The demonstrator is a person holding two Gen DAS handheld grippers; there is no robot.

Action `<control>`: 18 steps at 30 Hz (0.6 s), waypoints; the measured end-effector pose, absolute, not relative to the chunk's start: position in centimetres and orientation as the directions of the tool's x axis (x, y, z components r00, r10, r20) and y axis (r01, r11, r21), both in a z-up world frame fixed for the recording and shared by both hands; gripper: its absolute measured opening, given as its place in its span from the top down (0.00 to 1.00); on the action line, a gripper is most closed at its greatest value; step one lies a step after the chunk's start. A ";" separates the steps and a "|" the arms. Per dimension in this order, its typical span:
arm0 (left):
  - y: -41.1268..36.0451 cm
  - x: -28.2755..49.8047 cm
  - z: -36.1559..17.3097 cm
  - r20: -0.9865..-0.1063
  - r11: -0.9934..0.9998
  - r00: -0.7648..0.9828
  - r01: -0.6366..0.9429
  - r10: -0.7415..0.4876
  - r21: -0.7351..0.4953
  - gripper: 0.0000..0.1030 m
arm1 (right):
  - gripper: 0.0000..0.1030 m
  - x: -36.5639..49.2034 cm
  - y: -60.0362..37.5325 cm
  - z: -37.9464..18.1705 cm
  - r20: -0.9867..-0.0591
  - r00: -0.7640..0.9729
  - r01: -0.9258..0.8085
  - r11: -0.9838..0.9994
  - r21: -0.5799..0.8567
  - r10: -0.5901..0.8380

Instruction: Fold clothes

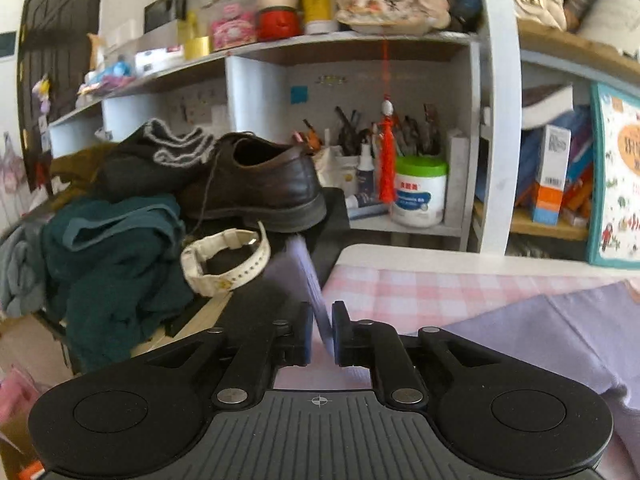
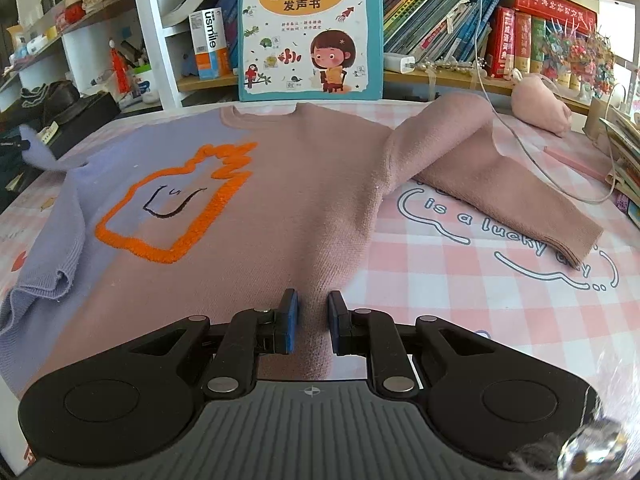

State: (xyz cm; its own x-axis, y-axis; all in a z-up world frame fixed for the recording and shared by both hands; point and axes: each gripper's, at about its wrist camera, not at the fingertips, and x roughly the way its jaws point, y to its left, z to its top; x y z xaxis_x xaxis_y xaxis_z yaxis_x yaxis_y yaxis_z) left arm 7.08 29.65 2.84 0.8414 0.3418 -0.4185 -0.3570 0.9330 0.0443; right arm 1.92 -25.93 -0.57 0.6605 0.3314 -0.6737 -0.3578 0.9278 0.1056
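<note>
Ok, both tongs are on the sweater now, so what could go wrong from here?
1. The left tongs pinch only a thin edge of the lilac sleeve, which may slip free.
2. That sleeve sits close to the white wristwatch and brown leather shoe; swinging it could snag them.

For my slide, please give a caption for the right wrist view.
Right gripper pinches the hem of a pink-and-lilac sweater spread on the checked tablecloth.

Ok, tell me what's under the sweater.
The sweater lies on a pink checked cloth printed with lettering, "is a lucky". Whatever print lies beneath the sweater's body is covered.
</note>
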 end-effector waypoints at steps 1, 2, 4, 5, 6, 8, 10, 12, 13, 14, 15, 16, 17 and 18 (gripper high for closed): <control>30.0 6.3 3.1 -0.413 0.926 0.839 -0.376 0.354 0.030 0.70 | 0.86 1.9 -25.9 -0.6 -0.674 0.660 -0.358 0.928 0.106 0.332; 30.1 5.6 3.3 -0.414 0.919 0.834 -0.393 0.364 0.016 0.69 | 0.86 1.9 -25.9 -0.6 -0.674 0.660 -0.358 0.928 0.107 0.332; 30.2 4.3 3.7 -0.428 0.909 0.823 -0.417 0.372 -0.012 0.69 | 0.86 1.9 -26.0 -0.5 -0.674 0.659 -0.358 0.927 0.107 0.333; 29.6 3.7 3.8 -0.442 0.920 0.830 -0.392 0.341 -0.025 0.69 | 0.86 1.9 -26.0 -0.5 -0.675 0.659 -0.358 0.927 0.108 0.333; 28.6 3.2 3.8 -0.458 0.938 0.840 -0.344 0.290 -0.038 0.69 | 0.86 1.9 -26.0 -0.5 -0.675 0.658 -0.358 0.927 0.110 0.334; 26.3 2.6 3.6 -0.479 0.965 0.855 -0.255 0.199 -0.054 0.64 | 0.86 2.0 -26.0 -0.5 -0.676 0.657 -0.357 0.927 0.111 0.334; 23.3 3.0 3.3 -0.480 0.982 0.866 -0.183 0.140 -0.045 0.45 | 0.86 2.0 -26.0 -0.5 -0.674 0.659 -0.355 0.928 0.112 0.333; 20.2 3.3 3.0 -0.481 0.993 0.873 -0.110 0.080 -0.036 0.39 | 0.86 1.9 -26.0 -0.6 -0.671 0.662 -0.352 0.929 0.115 0.334; 18.7 3.5 2.8 -0.482 0.997 0.875 -0.074 0.049 -0.032 0.39 | 0.86 1.9 -26.0 -0.6 -0.669 0.664 -0.352 0.929 0.116 0.335; 17.1 3.7 2.7 -0.483 0.999 0.875 -0.037 0.019 -0.027 0.39 | 0.86 1.8 -26.0 -0.6 -0.667 0.665 -0.352 0.929 0.117 0.336; 15.6 3.8 2.5 -0.485 1.000 0.875 0.000 -0.011 -0.023 0.39 | 0.86 1.8 -26.1 -0.6 -0.665 0.666 -0.352 0.929 0.117 0.337; 14.1 4.0 2.4 -0.486 0.999 0.873 0.037 -0.041 -0.019 0.39 | 0.86 1.8 -26.1 -0.7 -0.663 0.668 -0.353 0.928 0.118 0.338; 12.6 4.2 2.2 -0.487 0.997 0.870 0.074 -0.072 -0.014 0.39 | 0.86 1.8 -26.2 -0.7 -0.661 0.669 -0.352 0.928 0.121 0.340; 11.0 4.4 2.0 -0.489 0.994 0.866 0.111 -0.102 -0.010 0.37 | 0.86 1.7 -26.3 -0.7 -0.658 0.670 -0.352 0.928 0.124 0.342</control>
